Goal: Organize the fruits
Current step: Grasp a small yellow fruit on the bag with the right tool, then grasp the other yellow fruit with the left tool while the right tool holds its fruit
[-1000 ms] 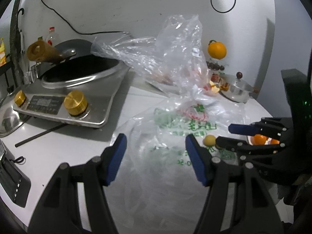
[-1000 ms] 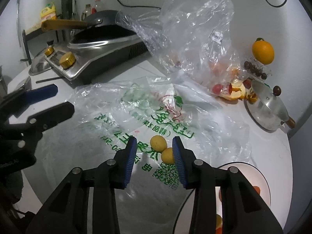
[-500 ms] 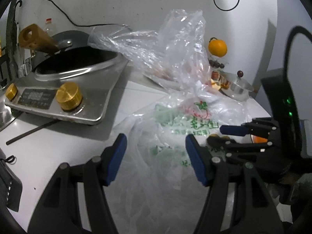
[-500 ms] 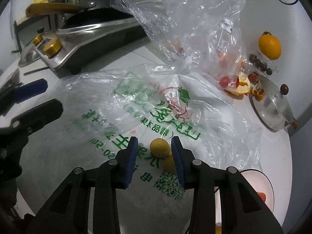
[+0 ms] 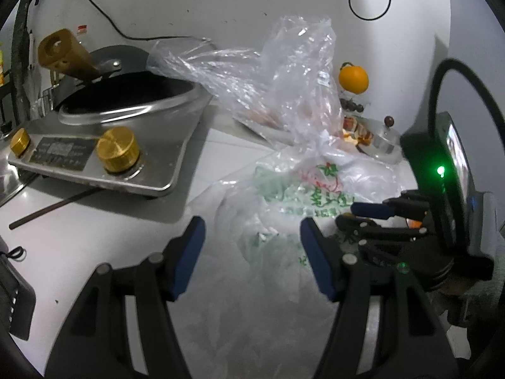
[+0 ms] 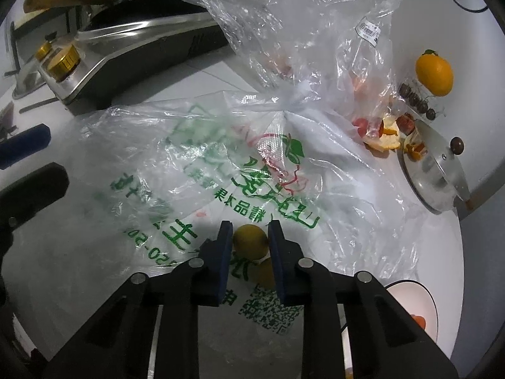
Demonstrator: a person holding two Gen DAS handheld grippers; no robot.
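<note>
A: Right, the right gripper [image 6: 250, 237] has its blue pads pressed on either side of a small yellow fruit [image 6: 251, 240], pinching it on top of the printed plastic bag [image 6: 202, 170].

B: And a second yellow fruit [image 6: 266, 273] sits just behind it, touching, partly hidden by the right-hand finger.

A: Over on the left gripper [image 5: 252, 246], the jaws stand wide apart, nothing between them, hovering over the near edge of that same bag [image 5: 268, 221].

B: Further out, a white plate [image 6: 416, 309] at the lower right shows something orange in it. A clear crumpled bag [image 6: 300, 31] rises behind the printed one.

A: Orange peel [image 6: 386, 135] lies near a steel pot lid [image 6: 438, 177], and a whole orange [image 6: 434, 75] sits by the wall.

B: Far left, an induction cooker [image 5: 104, 145] with gold knobs carries a dark wok [image 5: 126, 85].
</note>
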